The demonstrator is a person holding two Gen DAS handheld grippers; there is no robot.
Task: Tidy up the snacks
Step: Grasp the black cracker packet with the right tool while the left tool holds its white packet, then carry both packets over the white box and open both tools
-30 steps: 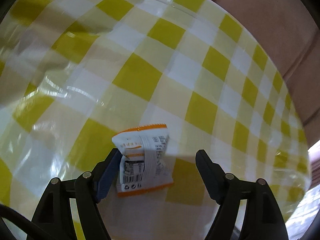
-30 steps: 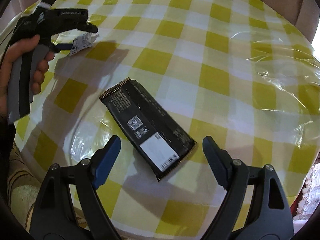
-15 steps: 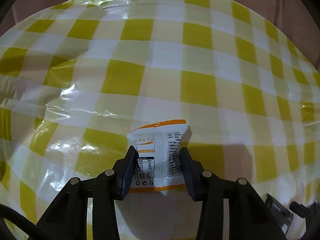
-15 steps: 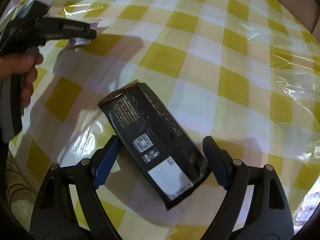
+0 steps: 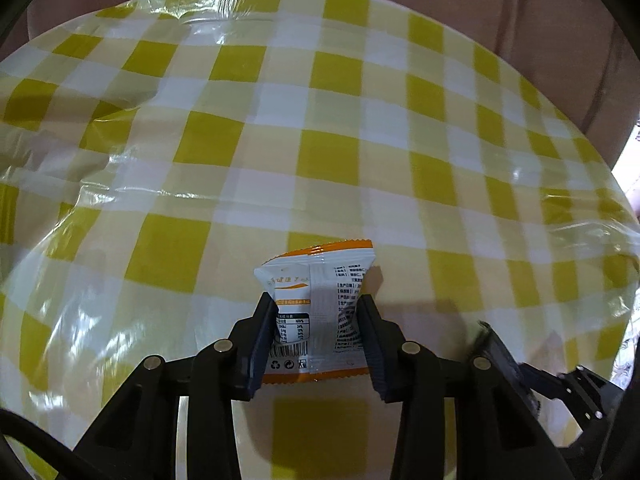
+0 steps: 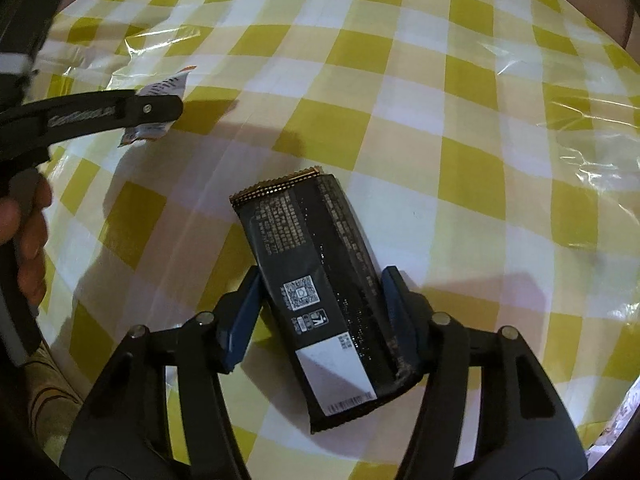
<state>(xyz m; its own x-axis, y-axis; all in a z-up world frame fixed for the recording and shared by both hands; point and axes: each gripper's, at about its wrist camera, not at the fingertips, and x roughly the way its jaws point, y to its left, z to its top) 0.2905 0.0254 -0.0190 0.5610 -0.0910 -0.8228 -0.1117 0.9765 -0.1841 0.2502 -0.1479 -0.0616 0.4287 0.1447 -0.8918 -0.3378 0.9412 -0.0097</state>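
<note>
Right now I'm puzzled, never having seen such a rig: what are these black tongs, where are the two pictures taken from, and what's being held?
There is no robot: a person holds a gripper in each hand, each with a camera looking along its jaws. The left wrist view shows the left gripper, its jaws just closed onto a white-and-orange snack packet. The right wrist view shows the right gripper, its jaws also just closed, on a black snack bar. Underneath is a yellow checked tablecloth.

Black right gripper with blue pads, silver screws
</note>
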